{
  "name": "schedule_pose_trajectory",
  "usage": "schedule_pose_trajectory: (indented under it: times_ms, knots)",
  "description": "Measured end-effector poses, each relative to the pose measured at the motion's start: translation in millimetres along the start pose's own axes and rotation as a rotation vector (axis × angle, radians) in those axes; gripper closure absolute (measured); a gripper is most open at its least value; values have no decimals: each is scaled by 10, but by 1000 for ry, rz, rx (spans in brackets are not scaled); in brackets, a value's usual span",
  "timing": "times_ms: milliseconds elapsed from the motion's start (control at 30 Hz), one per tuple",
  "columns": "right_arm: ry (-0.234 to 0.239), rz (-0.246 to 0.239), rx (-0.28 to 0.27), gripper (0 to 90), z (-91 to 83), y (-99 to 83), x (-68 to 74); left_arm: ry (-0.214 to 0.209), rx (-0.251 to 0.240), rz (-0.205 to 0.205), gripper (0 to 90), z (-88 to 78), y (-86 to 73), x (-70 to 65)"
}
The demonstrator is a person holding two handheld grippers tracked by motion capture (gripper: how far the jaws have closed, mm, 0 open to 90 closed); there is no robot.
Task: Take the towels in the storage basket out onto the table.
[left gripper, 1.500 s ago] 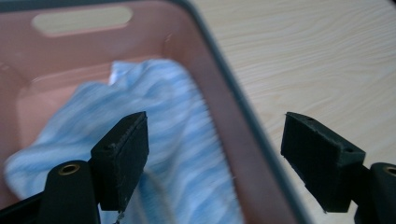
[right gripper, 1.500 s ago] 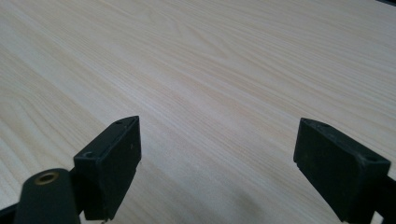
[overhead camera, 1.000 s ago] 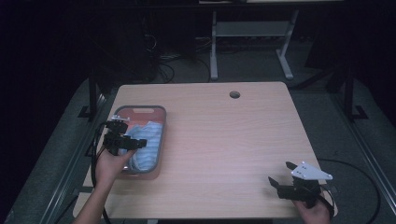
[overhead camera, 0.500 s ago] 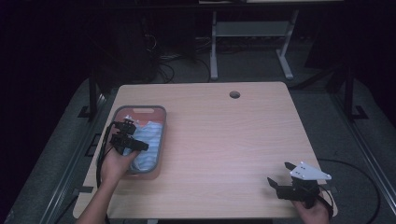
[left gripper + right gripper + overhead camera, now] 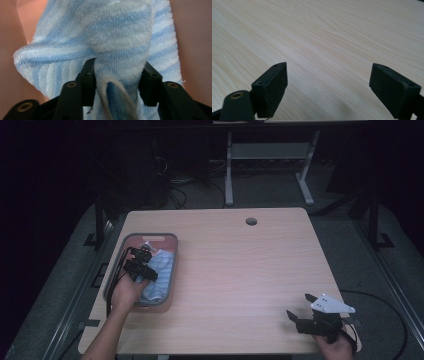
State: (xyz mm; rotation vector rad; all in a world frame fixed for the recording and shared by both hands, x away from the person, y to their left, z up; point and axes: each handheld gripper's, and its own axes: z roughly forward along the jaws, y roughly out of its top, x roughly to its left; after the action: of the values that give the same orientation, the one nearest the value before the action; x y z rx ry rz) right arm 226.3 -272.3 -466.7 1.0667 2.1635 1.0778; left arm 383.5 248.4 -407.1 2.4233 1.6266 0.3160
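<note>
The left claw is reaching down into the grey tray at the left side of the counter, and its jaws have just been closing. A bunched fold of the blue-and-white striped towel is sitting between them, with both pads pressing on it. The towel is lying inside the tray, whose walls are surrounding it. The right claw is hovering released over bare counter at the near right, well apart from the tray.
</note>
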Motion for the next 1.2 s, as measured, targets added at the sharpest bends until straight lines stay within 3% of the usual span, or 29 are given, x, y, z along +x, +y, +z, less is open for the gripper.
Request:
schedule_pose_trajectory:
  times_ms: [67, 100, 267, 400, 433, 533, 633, 867, 967, 1100, 1200]
  knots:
    - [-1, -2, 0, 145, 0, 1, 2, 20, 11, 14, 580, 17, 6, -15]
    - [-2, 8, 0, 145, -7, 1, 1, 45, 17, 40, 616, 32, 7, -37]
    - [-4, 1, -6, 145, -22, -5, -13, 57, 27, 59, 671, 39, 12, -61]
    - [-5, 0, -7, 146, -27, -6, -14, 25, 4, 44, 691, -20, 3, -25]
    - [-4, 7, -3, 145, -24, -8, -16, -5, -21, 24, 693, -74, -21, 12]
    - [-5, 6, -2, 145, -23, -9, -19, -31, -39, 15, 695, -131, -54, 49]
    - [-10, 5, -6, 145, -24, -5, -21, -90, -89, 6, 693, -233, -146, 117]
    - [-18, 9, -11, 145, -36, -6, -22, -100, -156, 1, 693, -378, -282, 171]
    - [-20, 9, -10, 145, -38, -8, -21, -114, -196, -14, 693, -473, -313, 204]
    - [-24, 15, -12, 145, -41, -8, -28, -163, -245, -48, 693, -553, -349, 255]
    - [-26, 20, -14, 145, -48, -11, -32, -163, -268, -57, 693, -586, -368, 278]
